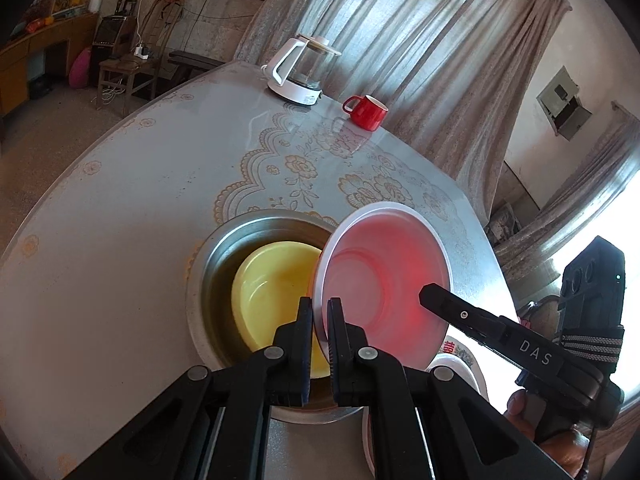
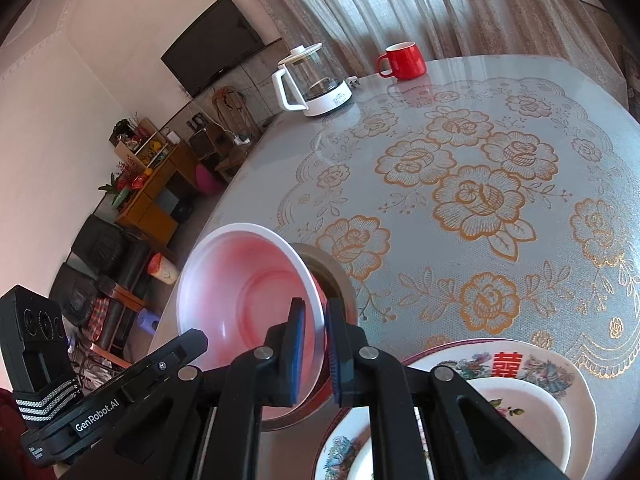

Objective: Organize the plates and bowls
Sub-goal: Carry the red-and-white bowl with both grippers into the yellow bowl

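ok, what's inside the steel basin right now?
A yellow bowl sits inside the steel basin. The pink bowl, held by both grippers, tilts over the basin's right side, covering that part, so anything beneath it can't be seen.

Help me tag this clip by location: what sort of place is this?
Most likely a home living or dining room: a wall-mounted TV, long curtains, and a table with a floral cover holding a kettle.
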Demonstrator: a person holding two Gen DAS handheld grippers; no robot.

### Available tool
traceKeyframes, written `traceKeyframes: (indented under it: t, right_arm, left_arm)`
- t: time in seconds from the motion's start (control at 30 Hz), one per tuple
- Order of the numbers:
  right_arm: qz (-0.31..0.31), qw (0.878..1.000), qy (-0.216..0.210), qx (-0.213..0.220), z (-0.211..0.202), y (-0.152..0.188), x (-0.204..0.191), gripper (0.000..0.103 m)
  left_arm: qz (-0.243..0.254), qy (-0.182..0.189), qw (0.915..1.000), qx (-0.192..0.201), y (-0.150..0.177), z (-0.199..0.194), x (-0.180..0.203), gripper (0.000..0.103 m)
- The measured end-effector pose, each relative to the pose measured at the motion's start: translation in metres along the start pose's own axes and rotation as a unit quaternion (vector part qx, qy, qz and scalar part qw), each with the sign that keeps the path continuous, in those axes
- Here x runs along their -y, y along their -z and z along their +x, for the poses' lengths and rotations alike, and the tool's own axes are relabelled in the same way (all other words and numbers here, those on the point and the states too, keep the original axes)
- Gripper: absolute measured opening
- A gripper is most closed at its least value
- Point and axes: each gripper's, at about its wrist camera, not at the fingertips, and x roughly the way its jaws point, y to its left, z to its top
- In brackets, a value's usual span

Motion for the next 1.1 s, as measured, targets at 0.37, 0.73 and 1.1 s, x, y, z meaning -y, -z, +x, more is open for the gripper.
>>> traceKeyframes:
  t: [0.37, 0.73, 1.1]
  right_arm:
    - [-0.010, 0.999, 0.018, -0.033, 0.034, 0.003, -0.009, 0.011]
    - [-0.018, 0.999, 0.029, -0.041, 0.048, 0.009, -0.010, 0.013]
    - [-0.042, 0.997, 0.049, -0.044, 0.053, 0.014, -0.013, 0.010]
  left_arm:
    - [-0.022, -0.027, 0.9994, -0.010, 0.004, 0.011, -0.024, 0.007]
    - [-0.016, -0.055, 0.9981, -0.023, 0.006, 0.024, -0.028, 0.007]
    - [-0.014, -0.075, 0.9970, 0.004, 0.007, 0.016, -0.033, 0.018]
